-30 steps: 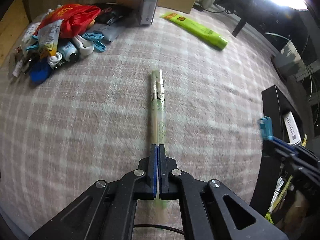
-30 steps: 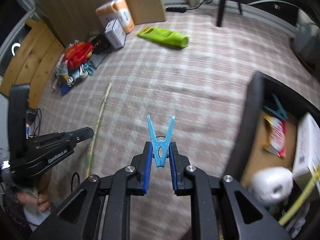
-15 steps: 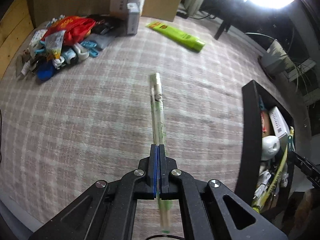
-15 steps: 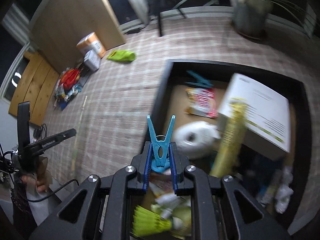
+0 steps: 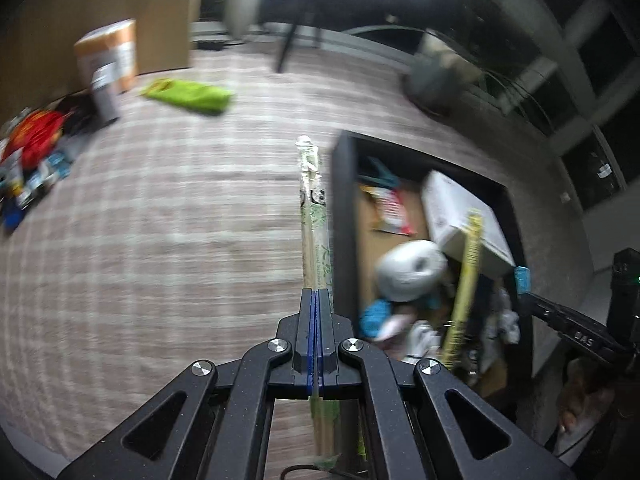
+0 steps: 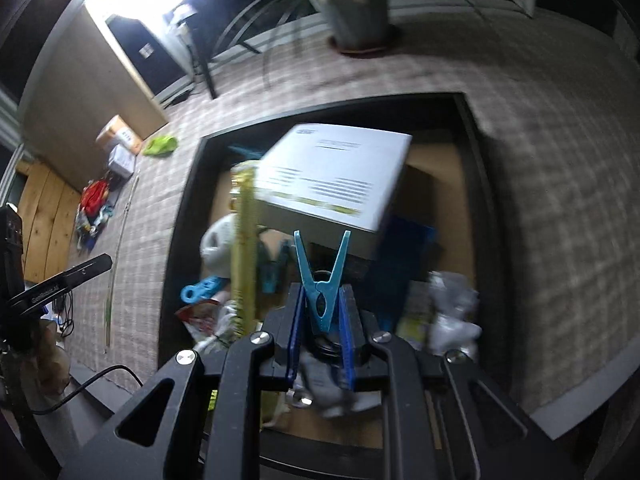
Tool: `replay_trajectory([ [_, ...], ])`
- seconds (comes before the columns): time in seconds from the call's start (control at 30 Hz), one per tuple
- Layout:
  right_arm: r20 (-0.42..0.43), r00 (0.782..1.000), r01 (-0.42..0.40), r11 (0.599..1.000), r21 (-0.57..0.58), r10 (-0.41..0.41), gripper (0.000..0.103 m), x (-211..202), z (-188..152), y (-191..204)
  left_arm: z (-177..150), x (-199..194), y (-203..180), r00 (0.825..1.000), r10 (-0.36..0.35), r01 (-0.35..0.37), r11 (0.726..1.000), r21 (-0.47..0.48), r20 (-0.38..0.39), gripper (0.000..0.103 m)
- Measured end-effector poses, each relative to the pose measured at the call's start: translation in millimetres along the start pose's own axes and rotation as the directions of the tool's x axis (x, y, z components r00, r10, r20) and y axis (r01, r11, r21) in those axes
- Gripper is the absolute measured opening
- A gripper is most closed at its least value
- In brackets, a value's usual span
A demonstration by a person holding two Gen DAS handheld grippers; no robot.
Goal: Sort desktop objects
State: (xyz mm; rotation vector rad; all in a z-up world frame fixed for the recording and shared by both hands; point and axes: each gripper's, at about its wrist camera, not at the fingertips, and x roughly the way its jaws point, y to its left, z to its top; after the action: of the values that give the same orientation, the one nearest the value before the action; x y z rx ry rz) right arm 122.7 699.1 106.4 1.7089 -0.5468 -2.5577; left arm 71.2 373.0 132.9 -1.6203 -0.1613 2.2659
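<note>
The right gripper, clamped on a blue clothespin above the crowded black bin, could drop it onto the white box, while the left gripper (shut on wrapped chopsticks, left of the bin) might snag its near wall.

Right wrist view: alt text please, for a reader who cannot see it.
The right gripper holds a blue clothespin above an open black box crowded with items, including a white carton. The box sits on a checked cloth.
</note>
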Motion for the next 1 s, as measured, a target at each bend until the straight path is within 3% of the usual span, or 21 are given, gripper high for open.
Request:
replay_trajectory([
  [0.17,0.008,1.000,0.016,1.000,0.018,-0.016,0.017,-7,-4,-18,2,14,-41,0.999,-0.029,0.030,0.998,0.058,-0.022,0.000],
  [0.43,0.007,0.999,0.036,0.999,0.005,-0.036,0.017,-10,-3,-23,5,27,-69,0.999,-0.020,0.024,0.996,0.092,-0.045,0.001],
  [0.53,0.005,0.999,0.042,0.999,0.007,-0.042,0.019,-10,-5,-21,5,30,-73,0.999,0.000,0.004,0.995,0.101,-0.039,0.023],
  [1.0,0.014,0.999,0.052,0.998,-0.028,-0.052,0.022,-8,-4,8,0,20,-55,0.999,0.049,-0.046,0.992,0.116,-0.021,0.025],
])
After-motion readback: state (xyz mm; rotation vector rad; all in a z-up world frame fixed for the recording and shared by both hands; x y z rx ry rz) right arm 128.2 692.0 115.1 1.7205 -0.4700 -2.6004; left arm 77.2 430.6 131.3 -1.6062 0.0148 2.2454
